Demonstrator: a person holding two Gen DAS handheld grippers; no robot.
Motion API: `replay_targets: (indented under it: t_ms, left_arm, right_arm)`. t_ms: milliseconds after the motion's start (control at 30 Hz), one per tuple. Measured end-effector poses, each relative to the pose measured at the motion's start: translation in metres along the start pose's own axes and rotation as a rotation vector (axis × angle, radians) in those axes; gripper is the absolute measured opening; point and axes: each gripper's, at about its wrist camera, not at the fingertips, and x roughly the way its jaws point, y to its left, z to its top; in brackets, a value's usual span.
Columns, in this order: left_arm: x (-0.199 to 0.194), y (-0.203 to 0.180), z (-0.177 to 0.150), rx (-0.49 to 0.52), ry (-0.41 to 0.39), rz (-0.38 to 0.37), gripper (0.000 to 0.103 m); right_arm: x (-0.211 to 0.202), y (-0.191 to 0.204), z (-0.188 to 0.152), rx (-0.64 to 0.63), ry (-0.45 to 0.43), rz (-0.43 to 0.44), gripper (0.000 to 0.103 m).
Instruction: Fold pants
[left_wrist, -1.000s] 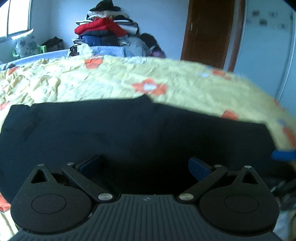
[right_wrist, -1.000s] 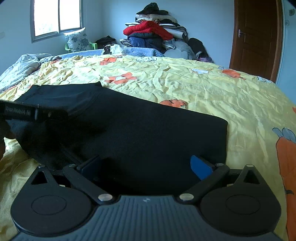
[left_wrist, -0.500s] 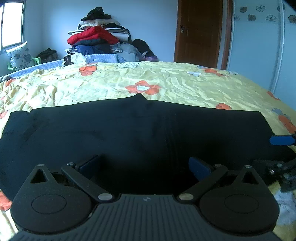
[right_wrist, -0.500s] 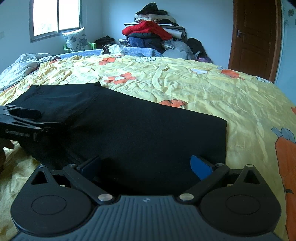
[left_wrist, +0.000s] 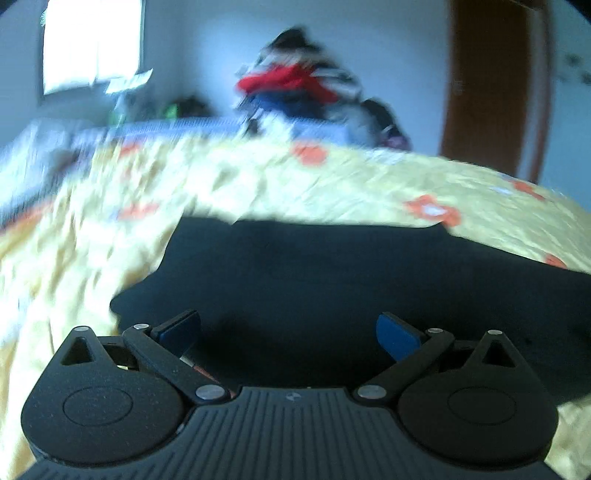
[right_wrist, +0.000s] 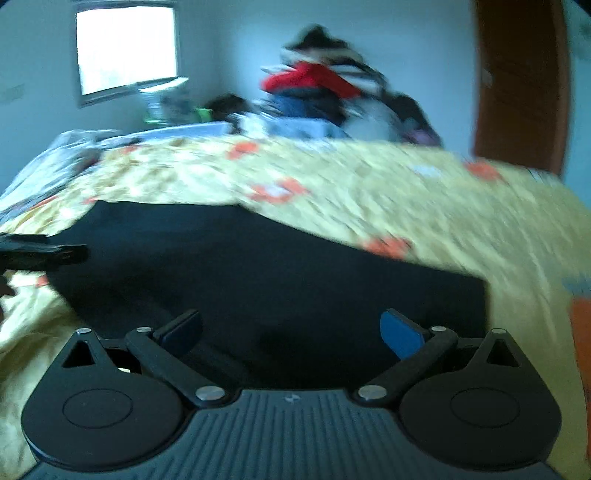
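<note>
Looking along both tools, I am seeing the dark navy cloth pants lying flat as a broad folded slab on the yellow flowered bedsheet. My left gripper and right gripper are hovering at the near edge, jaws spread wide, gripping nothing. I am judging a further fold is left.
</note>
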Motion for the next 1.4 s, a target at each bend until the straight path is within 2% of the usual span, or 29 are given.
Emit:
replay_targets:
  t_ms: [33,67,200,367,533,600,767,833,1000,1200,1333,1400]
  left_arm:
    - [0.007,0.009,0.0,-0.03,0.045,-0.017,0.101]
    - [0.009,0.014,-0.002,-0.05,0.055,-0.027,0.101]
    - [-0.001,0.026,-0.004,-0.077,0.021,-0.03,0.103]
    - [-0.009,0.046,-0.002,-0.104,-0.013,0.078,0.102]
    - [-0.014,0.076,-0.001,-0.098,-0.02,0.246,0.103]
    - [-0.015,0.087,-0.002,-0.102,-0.023,0.28,0.103]
    - [-0.012,0.108,-0.007,-0.152,0.006,0.319,0.103]
    - [-0.011,0.111,-0.01,-0.164,0.017,0.328,0.103]
    - [-0.007,0.11,-0.012,-0.155,0.03,0.336,0.103]
    - [-0.005,0.112,-0.014,-0.163,0.034,0.334,0.102]
    - [-0.018,0.124,-0.013,-0.247,-0.004,0.314,0.102]
    - [-0.027,0.136,-0.012,-0.334,-0.028,0.264,0.102]
  right_arm:
    - [0.001,0.014,0.005,-0.065,-0.019,0.009,0.103]
    - [0.002,0.026,0.007,-0.122,-0.032,0.016,0.103]
    - [0.018,0.083,0.018,-0.36,-0.045,0.02,0.103]
    - [0.037,0.144,0.025,-0.54,-0.067,0.129,0.103]
    - [0.047,0.18,0.024,-0.683,-0.088,0.16,0.103]
    - [0.049,0.189,0.024,-0.764,-0.105,0.139,0.103]
    - [0.056,0.207,0.021,-0.967,-0.198,-0.012,0.103]
    - [0.059,0.213,0.024,-0.986,-0.227,-0.03,0.103]
    - [0.066,0.232,0.032,-0.919,-0.196,0.084,0.103]
    - [0.082,0.263,0.02,-0.966,-0.172,0.134,0.103]
    - [0.092,0.278,0.014,-0.99,-0.17,0.148,0.103]
    - [0.097,0.286,0.012,-1.015,-0.178,0.141,0.103]
